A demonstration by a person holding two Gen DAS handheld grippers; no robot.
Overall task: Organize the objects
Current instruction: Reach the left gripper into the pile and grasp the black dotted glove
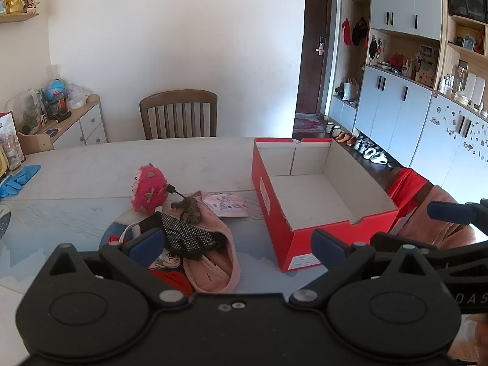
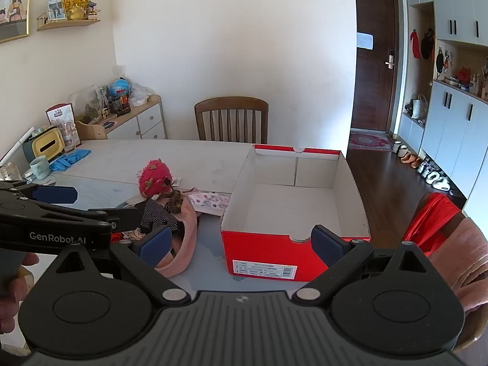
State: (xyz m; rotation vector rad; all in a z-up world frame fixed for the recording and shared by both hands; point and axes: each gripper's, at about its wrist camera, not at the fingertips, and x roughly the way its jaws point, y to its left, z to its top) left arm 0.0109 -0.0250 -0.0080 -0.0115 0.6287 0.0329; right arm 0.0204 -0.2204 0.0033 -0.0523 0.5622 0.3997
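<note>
A: Left gripper (image 1: 236, 244) spread wide over the pile (image 1: 195, 238), gripping nothing; right gripper (image 2: 241, 244) likewise spread, empty.

B: Red box (image 2: 259, 253) bare inside. Nothing sorted yet; whole pile left beside it.

Matt cardboard shoebox (image 1: 308, 201); fuzzy plush strawberry toy (image 1: 149, 193); soft pink cloth hat (image 1: 210, 256); wooden chair (image 1: 178, 113).
</note>
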